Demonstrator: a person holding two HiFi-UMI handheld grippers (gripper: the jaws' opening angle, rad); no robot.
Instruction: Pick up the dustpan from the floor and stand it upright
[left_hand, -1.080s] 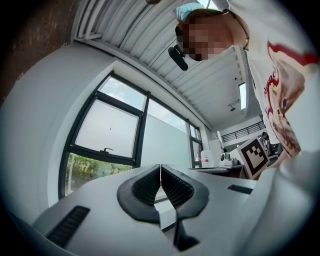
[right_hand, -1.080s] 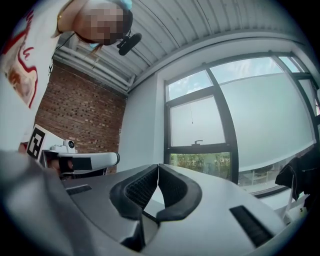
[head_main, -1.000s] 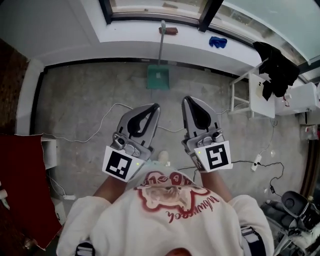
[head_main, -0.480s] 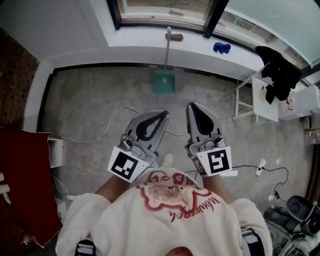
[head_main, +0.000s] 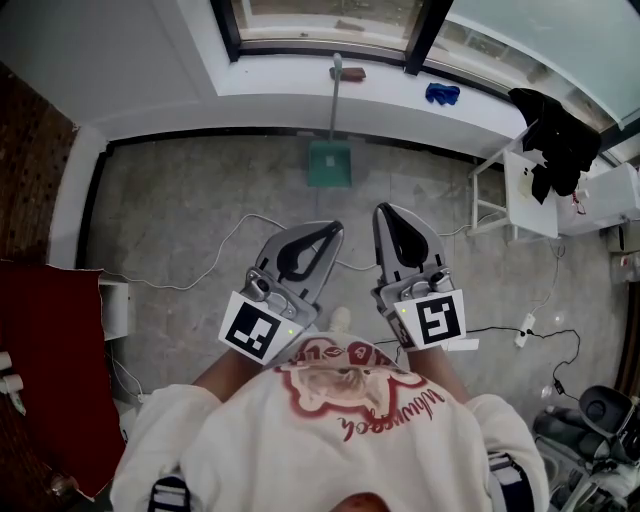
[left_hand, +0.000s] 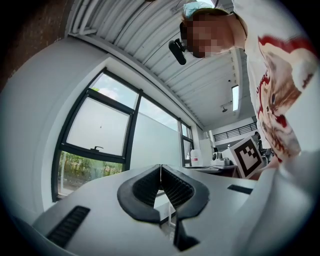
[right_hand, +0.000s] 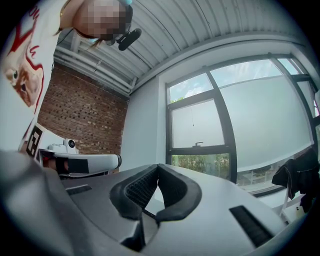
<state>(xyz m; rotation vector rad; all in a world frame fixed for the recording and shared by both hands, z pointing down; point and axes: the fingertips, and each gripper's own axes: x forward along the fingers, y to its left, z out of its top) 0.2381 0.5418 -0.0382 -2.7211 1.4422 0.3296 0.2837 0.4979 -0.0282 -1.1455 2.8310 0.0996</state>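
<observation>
In the head view the green dustpan (head_main: 329, 163) stands upright on the grey floor, its long handle (head_main: 336, 95) leaning against the white window ledge. Both grippers are held close to the person's body, well short of the dustpan and apart from it. The left gripper (head_main: 335, 228) is shut with nothing in it; in the left gripper view (left_hand: 160, 168) its black pads meet. The right gripper (head_main: 385, 210) is also shut and empty, and the right gripper view (right_hand: 158, 168) shows its pads touching at the tips.
A white cable (head_main: 210, 245) trails across the floor by the grippers. A white table (head_main: 528, 195) with dark clothing (head_main: 555, 135) stands at the right, with a power strip (head_main: 523, 338) and a black chair (head_main: 603, 410) below it. A red sheet (head_main: 50, 370) lies at the left. A blue cloth (head_main: 443, 95) sits on the ledge.
Both grippers have lifted a little, still shut and side by side. The head view has shifted slightly. The dustpan stands as before.
</observation>
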